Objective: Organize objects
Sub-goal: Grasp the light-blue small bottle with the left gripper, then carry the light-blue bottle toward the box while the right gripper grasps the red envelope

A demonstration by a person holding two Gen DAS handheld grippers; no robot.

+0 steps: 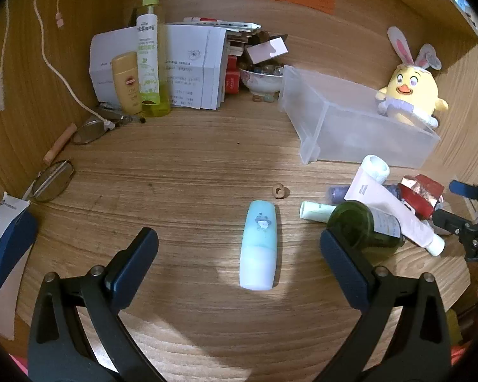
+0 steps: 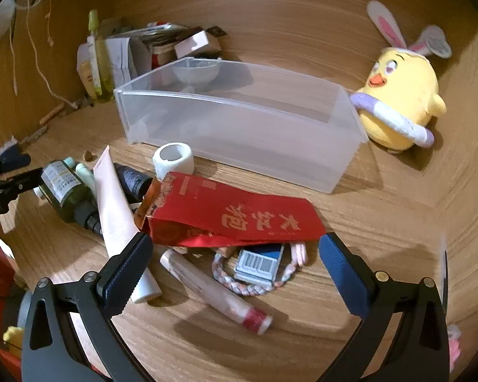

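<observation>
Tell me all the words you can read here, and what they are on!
"UV": yellow sunscreen bottle.
"大红袍": red packet, read upside down.
"DA": right claw, rest cut off.
Too small or blurred: green spray bottle, papers, dark green bottle, pink tube, barcode box.

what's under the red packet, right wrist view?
Poking out beneath the red packet: a blue barcoded box, a braided cord loop and a pink-white tube. Whatever lies further under it is hidden.
</observation>
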